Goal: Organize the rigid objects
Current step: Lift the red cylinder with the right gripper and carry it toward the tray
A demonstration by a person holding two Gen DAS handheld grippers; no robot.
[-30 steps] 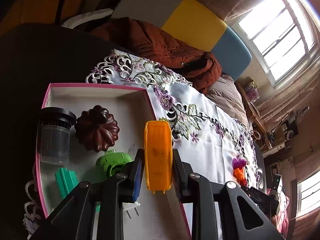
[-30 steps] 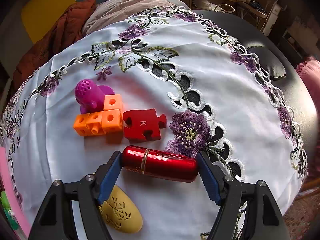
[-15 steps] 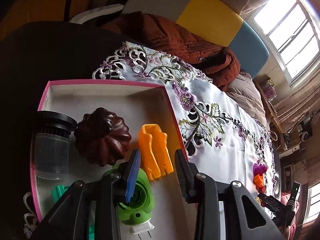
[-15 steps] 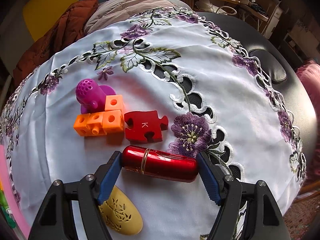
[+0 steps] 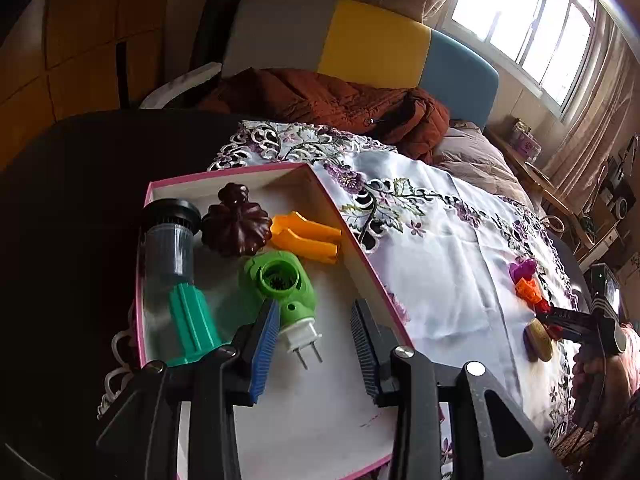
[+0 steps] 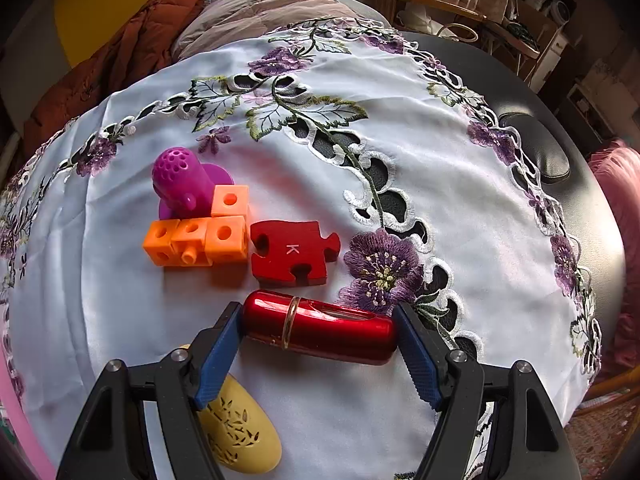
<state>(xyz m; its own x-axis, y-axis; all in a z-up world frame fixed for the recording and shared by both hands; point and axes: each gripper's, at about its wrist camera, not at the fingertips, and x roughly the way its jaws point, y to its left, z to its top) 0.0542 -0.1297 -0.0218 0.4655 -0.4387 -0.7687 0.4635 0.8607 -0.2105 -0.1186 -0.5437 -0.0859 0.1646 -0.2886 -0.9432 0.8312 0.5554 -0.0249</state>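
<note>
My left gripper is open and empty above the pink-rimmed white box. In the box lie an orange clip, a brown fluted mould, a green plug-in device, a clear jar with a black lid and a teal piece. My right gripper is shut end to end on a red metallic tube, low over the white embroidered cloth. Beyond it lie a red puzzle piece, orange cubes and a purple perforated toy. A yellow oval case lies under the left finger.
The cloth covers a dark round table. A rust-coloured jacket lies on a multicoloured sofa behind it. The right gripper and the loose toys show at the far right in the left wrist view.
My left gripper opened and let the orange clip drop into the box, then drew back and up. My right gripper stayed still, shut on the red tube.
</note>
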